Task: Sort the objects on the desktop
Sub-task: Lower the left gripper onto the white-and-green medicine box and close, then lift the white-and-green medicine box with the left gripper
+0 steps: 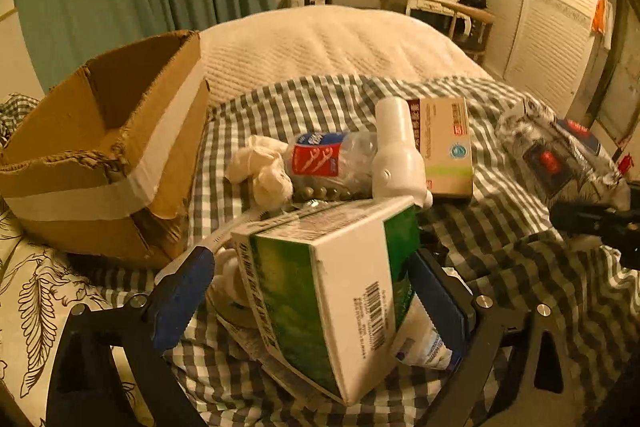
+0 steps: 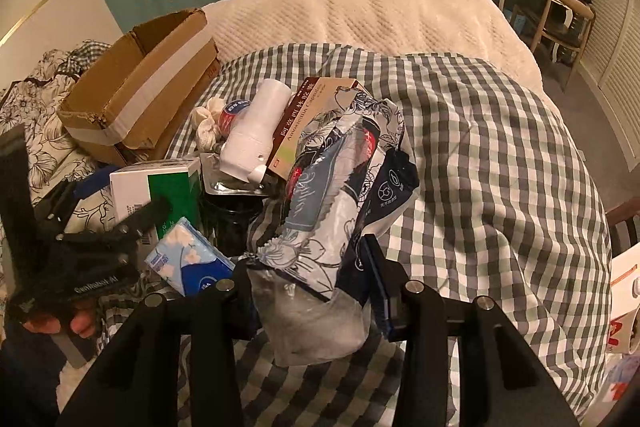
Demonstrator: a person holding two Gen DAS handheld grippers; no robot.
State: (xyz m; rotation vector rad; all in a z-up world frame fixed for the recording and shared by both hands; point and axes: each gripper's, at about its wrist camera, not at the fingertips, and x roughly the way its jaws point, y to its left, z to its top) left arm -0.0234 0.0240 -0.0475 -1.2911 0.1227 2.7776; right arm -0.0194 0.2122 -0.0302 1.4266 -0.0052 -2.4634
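Note:
A green and white carton [image 1: 332,291] lies tilted on the checked blanket between the blue pads of my left gripper [image 1: 310,293]. The jaws stand wide, and the left pad [image 1: 184,291] is clear of the carton's side. From the right wrist view the same carton [image 2: 132,187] sits beside the left gripper [image 2: 104,247]. My right gripper [image 2: 312,291] is shut on a floral plastic bag [image 2: 340,195] with packets inside, held above the blanket. An open cardboard box [image 1: 108,147] stands at the left.
A clear bottle with a red label [image 1: 332,163], a white bottle [image 1: 396,155], a medicine box [image 1: 444,143] and a crumpled white cloth [image 1: 264,167] lie behind the carton. A blue tissue pack [image 2: 188,263] and a dark jar [image 2: 236,223] sit near it. A cream quilt [image 2: 360,11] covers the bed beyond.

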